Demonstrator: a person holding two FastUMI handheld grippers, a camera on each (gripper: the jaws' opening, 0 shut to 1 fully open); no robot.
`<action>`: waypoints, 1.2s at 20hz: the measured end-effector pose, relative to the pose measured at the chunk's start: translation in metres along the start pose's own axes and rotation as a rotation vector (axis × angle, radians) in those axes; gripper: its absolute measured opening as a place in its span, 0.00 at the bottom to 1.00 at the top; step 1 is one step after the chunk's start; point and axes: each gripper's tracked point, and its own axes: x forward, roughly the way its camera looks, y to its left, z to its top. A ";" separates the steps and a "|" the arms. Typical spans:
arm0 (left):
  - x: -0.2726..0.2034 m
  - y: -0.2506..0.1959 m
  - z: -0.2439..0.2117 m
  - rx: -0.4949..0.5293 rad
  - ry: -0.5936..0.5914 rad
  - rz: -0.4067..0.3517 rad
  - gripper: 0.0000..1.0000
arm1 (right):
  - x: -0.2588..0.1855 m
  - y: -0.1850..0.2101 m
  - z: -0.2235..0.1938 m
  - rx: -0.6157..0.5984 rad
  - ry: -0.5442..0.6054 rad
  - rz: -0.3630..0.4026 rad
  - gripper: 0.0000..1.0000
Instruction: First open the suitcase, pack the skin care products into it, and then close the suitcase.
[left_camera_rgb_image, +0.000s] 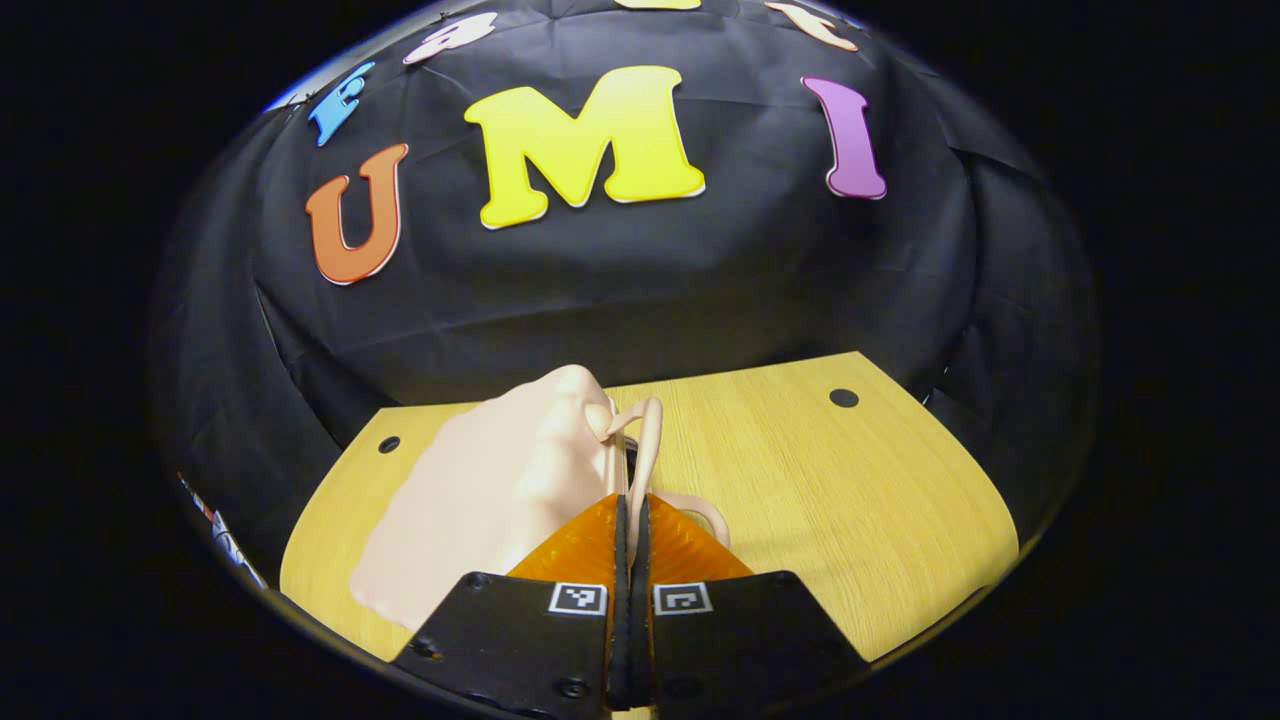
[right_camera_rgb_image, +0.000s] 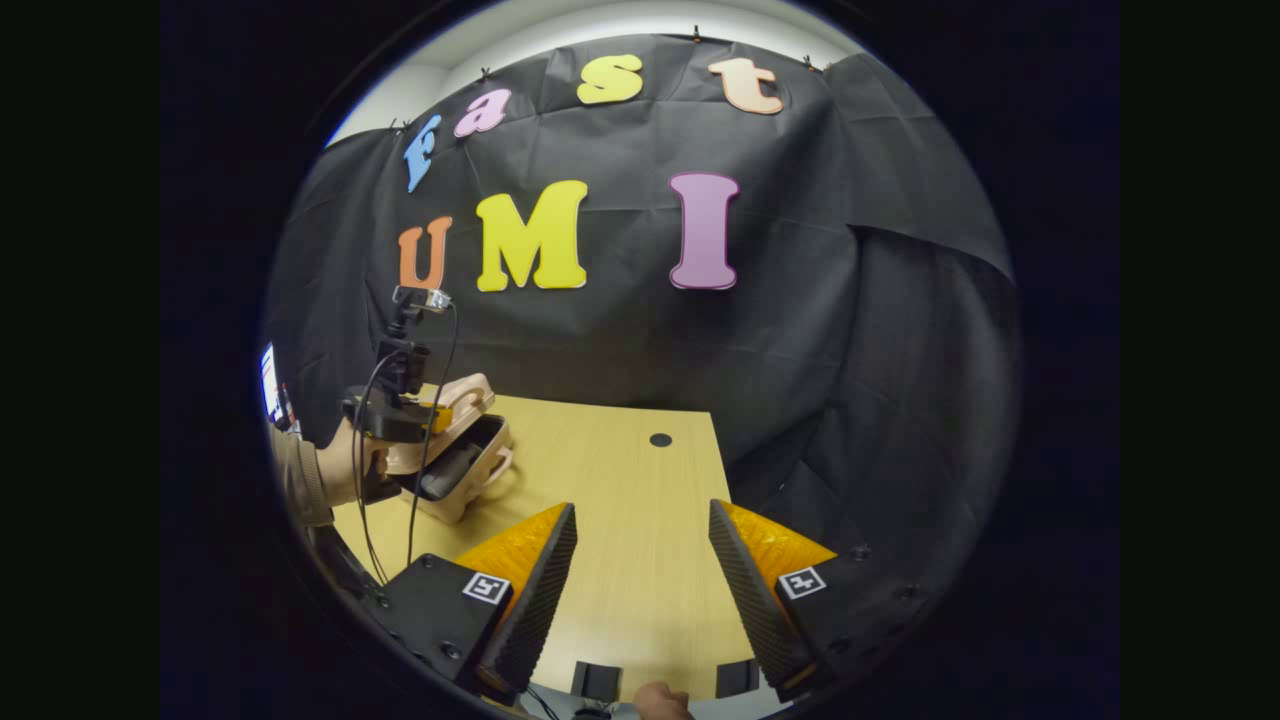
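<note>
The left tool (left_camera_rgb_image: 632, 505) has its two fingers pressed together, and a thin loop handle (left_camera_rgb_image: 645, 440) of the suitcase (left_camera_rgb_image: 490, 490) is caught between them. The handle rises as a narrow band from the fingertips and curves over at its top. The suitcase is small, with a smooth pale pink shell and rounded corners. In the left gripper view it lies on the left half of the table (left_camera_rgb_image: 850, 500), directly in front of the tool, and its lid slopes up and away from the camera. A second pink loop (left_camera_rgb_image: 705, 510) shows just to the right of the fingers, low near the table.

In the right gripper view the same suitcase (right_camera_rgb_image: 465, 455) is seen at the far left side of the table (right_camera_rgb_image: 620, 500), and it stands partly open: the pink lid is lifted and a dark inside is visible between the lid and the lower shell. The left tool (right_camera_rgb_image: 440, 415) is at the lid, held by a hand (right_camera_rgb_image: 350, 465) with a beige sleeve, and black cables hang down from it.

The right tool (right_camera_rgb_image: 642, 525) is well apart from the suitcase, over the near edge of the table. Its fingers stand wide apart and hold nothing; only bare light wood shows between them.
</note>
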 end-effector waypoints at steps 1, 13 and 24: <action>0.005 -0.005 -0.004 0.001 0.012 0.002 0.04 | 0.000 -0.004 -0.003 0.000 0.005 -0.004 0.79; 0.012 -0.055 -0.047 -0.132 0.207 -0.110 0.35 | 0.002 -0.012 0.011 0.047 -0.004 -0.102 0.79; -0.098 0.042 0.078 -0.066 -0.208 -0.104 0.99 | 0.047 0.106 0.091 0.040 -0.118 -0.071 0.78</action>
